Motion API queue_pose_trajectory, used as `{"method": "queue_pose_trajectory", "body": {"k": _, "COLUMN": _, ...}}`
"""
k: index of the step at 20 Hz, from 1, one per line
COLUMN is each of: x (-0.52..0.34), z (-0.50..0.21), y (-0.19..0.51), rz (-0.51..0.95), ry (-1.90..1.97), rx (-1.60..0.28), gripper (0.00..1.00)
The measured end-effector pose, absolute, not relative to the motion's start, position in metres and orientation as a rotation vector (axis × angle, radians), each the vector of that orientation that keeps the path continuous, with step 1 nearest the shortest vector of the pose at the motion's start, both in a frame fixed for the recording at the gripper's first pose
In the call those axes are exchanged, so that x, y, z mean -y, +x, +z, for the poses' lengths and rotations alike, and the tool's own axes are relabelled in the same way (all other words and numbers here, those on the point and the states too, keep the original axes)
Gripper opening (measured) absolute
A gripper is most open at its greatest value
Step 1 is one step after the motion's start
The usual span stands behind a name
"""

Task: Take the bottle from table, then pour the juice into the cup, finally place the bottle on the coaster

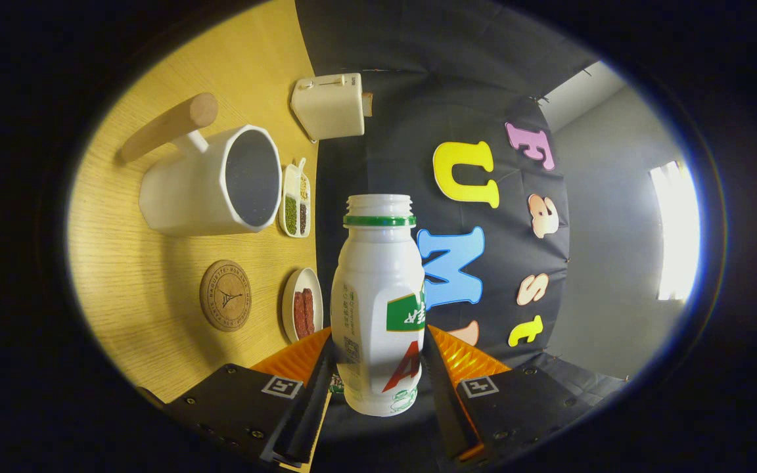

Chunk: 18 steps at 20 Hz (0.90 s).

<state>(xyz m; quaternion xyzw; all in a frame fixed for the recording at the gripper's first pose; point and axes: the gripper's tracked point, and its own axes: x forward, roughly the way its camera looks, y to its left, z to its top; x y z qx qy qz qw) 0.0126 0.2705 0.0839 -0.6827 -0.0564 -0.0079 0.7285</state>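
Now gripper (378,368) clamps white uncapped bottle (378,295), green neck ring.

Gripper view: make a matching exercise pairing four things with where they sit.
Things:
1. bottle
2. cork coaster
3. white cup
4. toaster

Places:
A. by the booth's wall, beyond the cup
B. clamped between the tool's fingers
C. beside the plate of sausages
D. next to the divided dish of beans

Pairs: 1-B, 2-C, 3-D, 4-A
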Motion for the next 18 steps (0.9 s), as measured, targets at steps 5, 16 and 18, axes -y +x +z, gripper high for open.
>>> {"method": "queue_pose_trajectory", "body": {"k": 5, "x": -0.2684, "z": 0.0843, "y": 0.0143, "rz": -0.024, "ry": -1.529, "rx": 0.121, "gripper": 0.73}}
{"method": "queue_pose_trajectory", "body": {"k": 16, "x": -0.2699, "z": 0.0859, "y": 0.0162, "rz": -0.038, "ry": -1.588, "rx": 0.149, "gripper": 0.73}}
{"method": "queue_pose_trajectory", "body": {"k": 18, "x": -0.2696, "z": 0.0856, "y": 0.0178, "rz": -0.035, "ry": -1.590, "rx": 0.147, "gripper": 0.73}}
